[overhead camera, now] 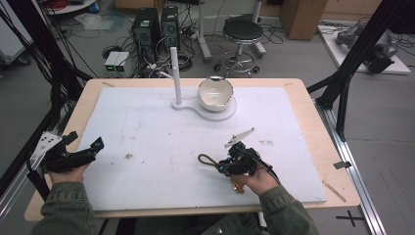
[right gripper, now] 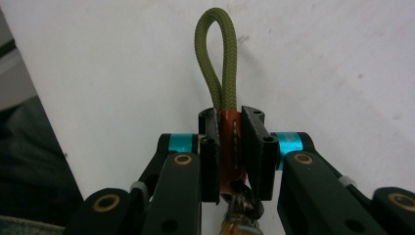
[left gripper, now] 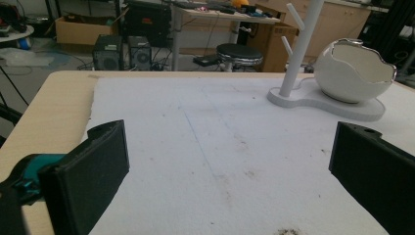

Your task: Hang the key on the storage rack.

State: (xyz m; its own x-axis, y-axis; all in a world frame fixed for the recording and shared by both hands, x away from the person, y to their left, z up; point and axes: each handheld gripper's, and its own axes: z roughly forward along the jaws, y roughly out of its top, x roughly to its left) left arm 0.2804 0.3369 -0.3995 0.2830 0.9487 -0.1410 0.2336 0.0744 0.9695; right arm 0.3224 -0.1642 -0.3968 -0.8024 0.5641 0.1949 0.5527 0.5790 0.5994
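1. White foam sheet covers the wooden table; near its front edge the right gripper is clamped on a keyring-like piece: an olive cord loop rising from an orange-brown sleeve, which the pads squeeze from both sides.
2. Seen from above, the loop pokes out leftward from the jaws, low over the sheet.
3. My reading: the pick-up grip is made, and the step now in hand is carrying the piece off.
4. A likely goal is the white peg stand at the far side, so the next move calls for lifting and aiming the loop's opening over a peg.
5. Beside the stand, on the same base, sits a white cracked-egg bowl, close enough to bump.
6. The left gripper rests at the sheet's left edge, jaws wide apart and holding nothing.
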